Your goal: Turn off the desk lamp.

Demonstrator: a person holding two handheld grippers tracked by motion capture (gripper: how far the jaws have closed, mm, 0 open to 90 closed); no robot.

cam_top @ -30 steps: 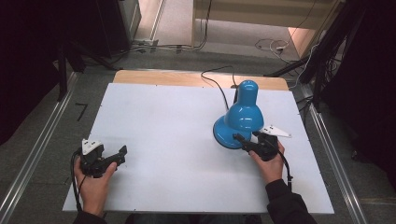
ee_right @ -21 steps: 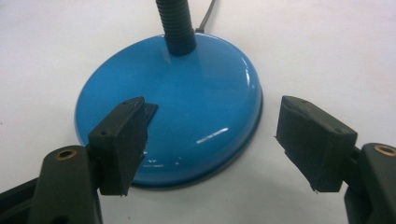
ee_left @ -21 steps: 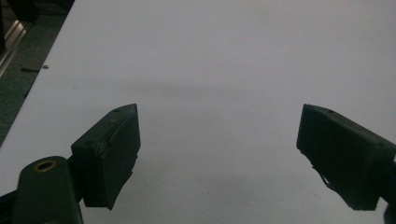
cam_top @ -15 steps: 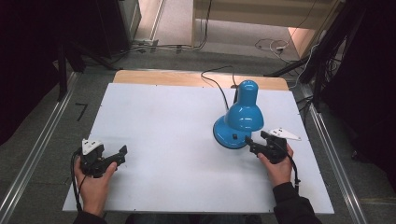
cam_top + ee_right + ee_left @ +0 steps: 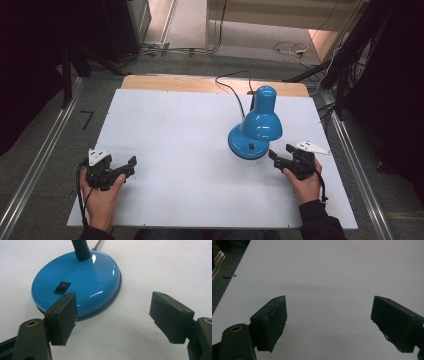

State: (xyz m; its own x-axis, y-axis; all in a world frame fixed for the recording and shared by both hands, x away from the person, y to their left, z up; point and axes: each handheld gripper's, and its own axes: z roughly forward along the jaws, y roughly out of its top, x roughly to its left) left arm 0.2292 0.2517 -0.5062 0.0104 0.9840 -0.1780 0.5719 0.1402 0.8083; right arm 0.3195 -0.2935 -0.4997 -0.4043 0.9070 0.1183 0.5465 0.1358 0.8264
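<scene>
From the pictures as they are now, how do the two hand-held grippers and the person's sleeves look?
Both grippers are black, each with two blocky, flat-faced jaws. The left gripper and the right gripper each carry a pale three-cornered plate on top. A brass-coloured ring is set in the arm behind each jaw. A thin black cable trails from each gripper along the hand. Both sleeves are dark.

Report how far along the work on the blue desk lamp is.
Done: nothing visibly finished; the lamp stands upright on the white table. In hand: the right gripper, jaws open, sits beside the lamp's base, near its rocker switch, not touching. The left gripper rests open, apart. Left: probably pressing the switch or gripping the base.
</scene>
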